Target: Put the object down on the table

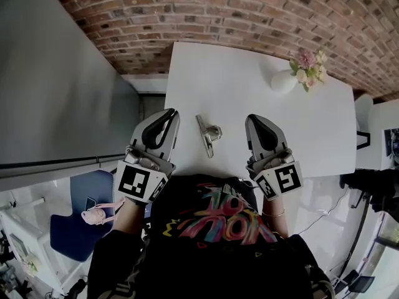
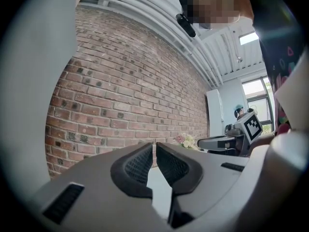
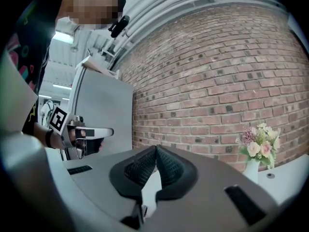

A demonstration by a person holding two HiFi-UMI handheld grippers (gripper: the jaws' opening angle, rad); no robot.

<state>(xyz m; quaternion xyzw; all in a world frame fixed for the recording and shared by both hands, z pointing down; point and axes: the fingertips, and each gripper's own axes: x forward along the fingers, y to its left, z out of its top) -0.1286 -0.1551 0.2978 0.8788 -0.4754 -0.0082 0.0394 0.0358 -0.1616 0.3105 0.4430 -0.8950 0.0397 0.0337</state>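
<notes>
A small silver metal object lies flat on the white table, between my two grippers and touched by neither. My left gripper hovers just to its left, level; its jaws are drawn together with only a sliver between the tips and nothing in them. Just right of the object is my right gripper; its jaws meet at the tips and are empty. Each gripper view shows the other gripper off to one side, and the object appears in neither of them.
A white vase of pink flowers stands at the table's far right, also seen as the vase. A brick wall runs behind the table. A grey panel rises at left, with a blue chair below it.
</notes>
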